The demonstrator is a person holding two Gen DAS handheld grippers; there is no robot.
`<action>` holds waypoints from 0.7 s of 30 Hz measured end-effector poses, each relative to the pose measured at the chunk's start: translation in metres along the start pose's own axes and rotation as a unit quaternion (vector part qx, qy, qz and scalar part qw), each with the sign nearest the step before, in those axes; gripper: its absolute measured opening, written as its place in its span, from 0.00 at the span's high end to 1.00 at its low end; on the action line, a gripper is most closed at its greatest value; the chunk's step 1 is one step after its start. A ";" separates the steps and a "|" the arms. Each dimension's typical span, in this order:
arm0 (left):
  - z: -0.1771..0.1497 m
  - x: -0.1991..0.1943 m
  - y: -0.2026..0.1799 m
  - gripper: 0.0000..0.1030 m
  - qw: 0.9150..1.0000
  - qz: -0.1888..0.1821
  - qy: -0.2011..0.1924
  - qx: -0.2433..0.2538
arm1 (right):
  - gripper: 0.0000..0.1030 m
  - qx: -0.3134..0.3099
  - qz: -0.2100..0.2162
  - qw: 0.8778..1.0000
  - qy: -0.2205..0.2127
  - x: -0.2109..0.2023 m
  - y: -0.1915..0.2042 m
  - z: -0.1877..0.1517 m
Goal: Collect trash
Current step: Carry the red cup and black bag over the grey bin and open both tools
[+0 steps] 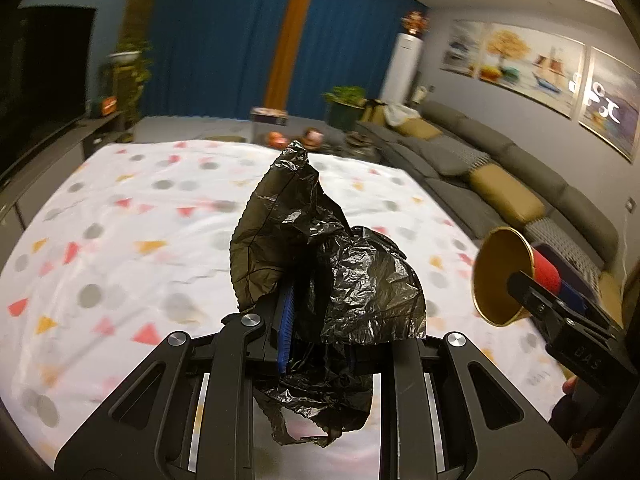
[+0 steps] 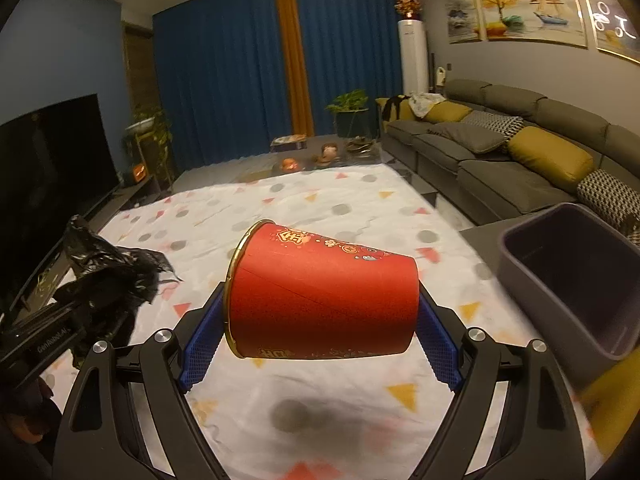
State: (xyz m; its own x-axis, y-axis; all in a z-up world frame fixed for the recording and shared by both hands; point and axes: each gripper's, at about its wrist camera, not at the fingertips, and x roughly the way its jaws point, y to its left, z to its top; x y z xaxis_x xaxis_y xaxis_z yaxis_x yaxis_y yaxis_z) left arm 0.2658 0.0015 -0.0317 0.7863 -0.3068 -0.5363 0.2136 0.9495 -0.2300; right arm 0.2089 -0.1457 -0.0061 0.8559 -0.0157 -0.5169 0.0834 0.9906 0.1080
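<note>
A crumpled black plastic bag [image 1: 320,264] is pinched between the blue pads of my left gripper [image 1: 316,320], which is shut on it and held above the patterned cloth. The same bag [image 2: 108,276] and left gripper [image 2: 60,320] show at the left of the right wrist view. My right gripper [image 2: 320,320] is shut on a red paper cup [image 2: 320,300] lying on its side, gold rim to the left, one pad on the rim end and one on the base. In the left wrist view the cup [image 1: 508,276] shows its gold inside at the right.
A white cloth with grey dots and coloured triangles [image 2: 320,208] covers the table below. A dark grey bin [image 2: 572,276] stands at the right edge. A grey sofa with yellow cushions [image 2: 520,148] runs along the right; a television [image 2: 48,168] is at the left.
</note>
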 end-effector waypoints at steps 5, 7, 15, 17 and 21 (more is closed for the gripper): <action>-0.004 0.010 -0.056 0.81 0.999 -0.036 0.010 0.035 | 0.19 0.018 -0.023 0.999 -0.016 -0.017 -0.041 0.001; -0.005 0.015 -0.079 0.81 0.997 -0.052 0.014 0.051 | 0.19 0.026 -0.036 0.999 -0.021 -0.022 -0.059 0.002; -0.003 0.035 -0.178 0.81 0.988 -0.115 0.010 0.103 | 0.19 0.058 -0.094 0.993 -0.042 -0.038 -0.134 0.003; -0.003 0.041 -0.201 0.81 0.985 -0.130 0.011 0.109 | 0.19 0.069 -0.111 0.990 -0.048 -0.040 -0.156 0.003; -0.005 0.058 -0.243 0.81 0.980 -0.158 0.017 0.123 | 0.19 0.082 -0.137 0.986 -0.054 -0.041 -0.187 0.001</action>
State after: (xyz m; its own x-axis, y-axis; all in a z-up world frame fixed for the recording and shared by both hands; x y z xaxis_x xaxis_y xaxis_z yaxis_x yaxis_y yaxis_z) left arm 0.2569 -0.2470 -0.0114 0.6396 -0.5861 -0.4974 0.5803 0.7925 -0.1877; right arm 0.1590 -0.3303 -0.0043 0.8387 -0.3020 -0.4532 0.3918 0.9126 0.1171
